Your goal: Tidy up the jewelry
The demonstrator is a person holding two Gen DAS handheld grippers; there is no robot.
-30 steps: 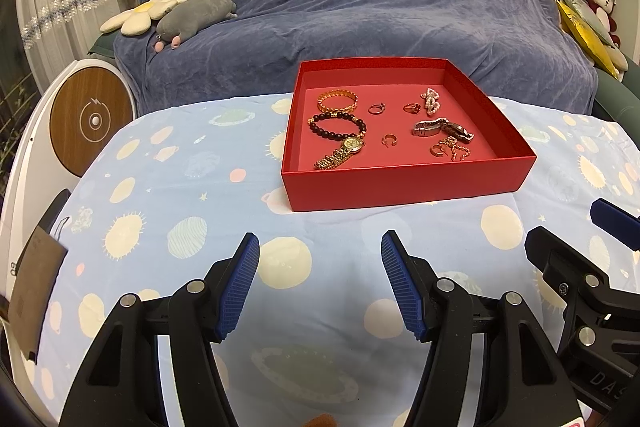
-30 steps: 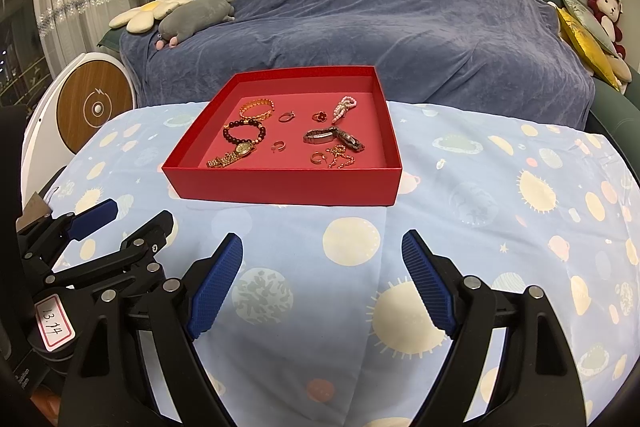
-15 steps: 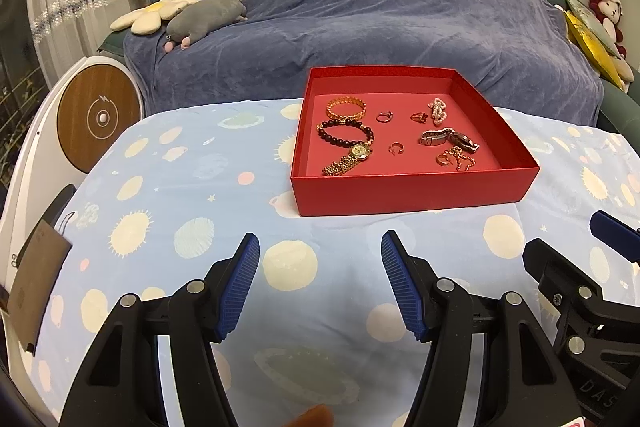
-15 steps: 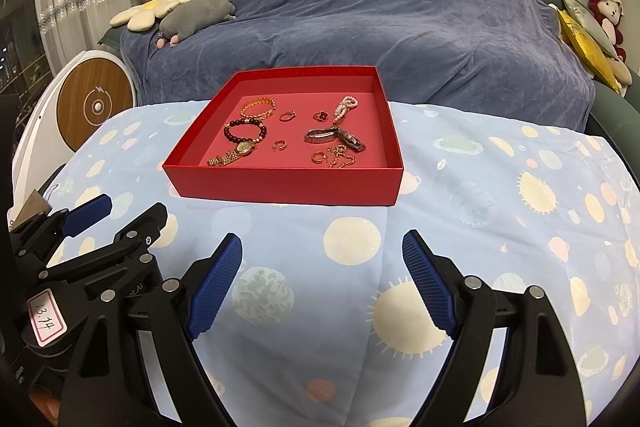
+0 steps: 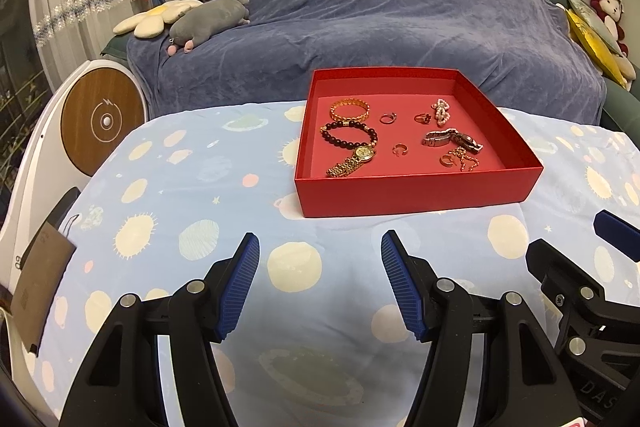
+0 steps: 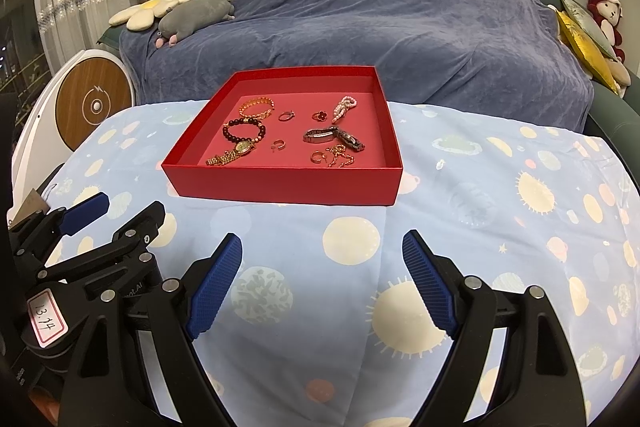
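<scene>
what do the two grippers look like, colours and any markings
Both match: black angular plastic arms with round silver bolts, tipped by blue ribbed pads. The left gripper shows in its own view; the right gripper likewise. Seen from the right wrist view, the left gripper's body carries a white label with a pink border, handwritten "13.14". Part of pale raised lettering shows on each body. No cables or sleeves show.

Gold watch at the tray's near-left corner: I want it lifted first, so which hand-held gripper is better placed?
Probably left. The left hand-held gripper is open, nearer the red tray's left side where the gold watch lies; the right hand-held gripper sits further right.
</scene>
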